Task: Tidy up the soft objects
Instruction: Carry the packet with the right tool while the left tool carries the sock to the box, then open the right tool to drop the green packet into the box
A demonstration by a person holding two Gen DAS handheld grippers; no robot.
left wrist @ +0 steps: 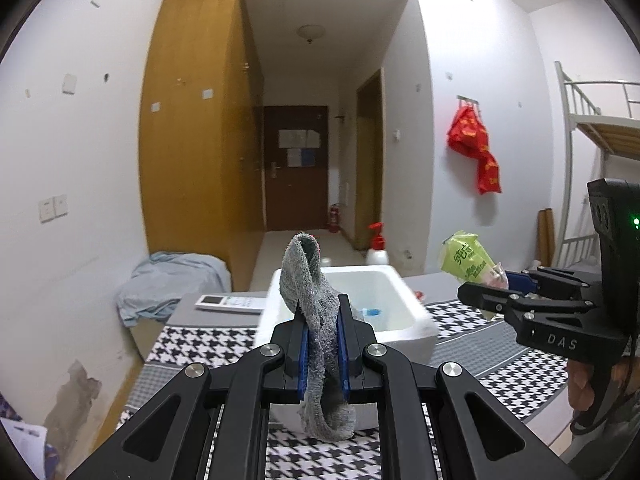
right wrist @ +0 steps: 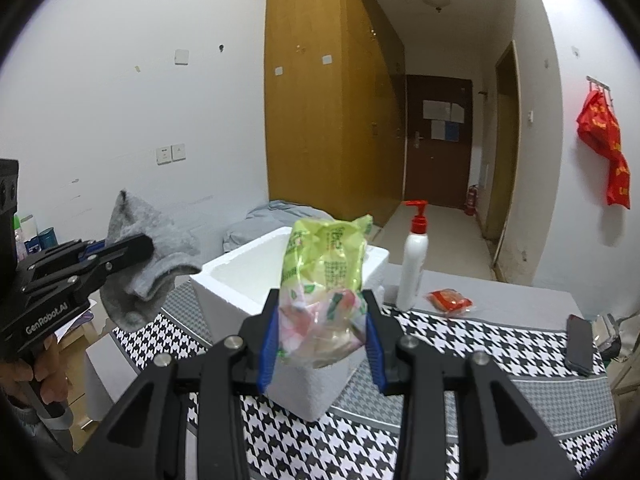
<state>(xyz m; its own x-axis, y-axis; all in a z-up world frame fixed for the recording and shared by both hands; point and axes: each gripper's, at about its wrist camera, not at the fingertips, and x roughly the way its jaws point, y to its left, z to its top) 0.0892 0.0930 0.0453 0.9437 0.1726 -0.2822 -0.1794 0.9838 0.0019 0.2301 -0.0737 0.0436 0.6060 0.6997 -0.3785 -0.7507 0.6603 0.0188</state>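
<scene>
My left gripper (left wrist: pixel 323 340) is shut on a grey sock (left wrist: pixel 320 320) that loops up above the blue pads and droops below them. It hangs in the air just in front of a white foam box (left wrist: pixel 404 336). In the right wrist view the same sock (right wrist: pixel 152 256) and left gripper (right wrist: pixel 140 246) show at the left of the box (right wrist: pixel 232 276). My right gripper (right wrist: pixel 320 338) is shut on a green and pink plastic tissue pack (right wrist: pixel 324 284), held above the box's near corner. The pack (left wrist: pixel 466 258) and right gripper (left wrist: pixel 480 300) also appear at the right of the left wrist view.
The box stands on a table with a houndstooth cloth (right wrist: pixel 480 344). A white pump bottle with a red top (right wrist: pixel 414 264), a red packet (right wrist: pixel 450 300) and a dark phone (right wrist: pixel 580 344) lie to the right. A white remote (left wrist: pixel 230 304) lies left of the box; a small blue item (left wrist: pixel 372 312) sits inside it.
</scene>
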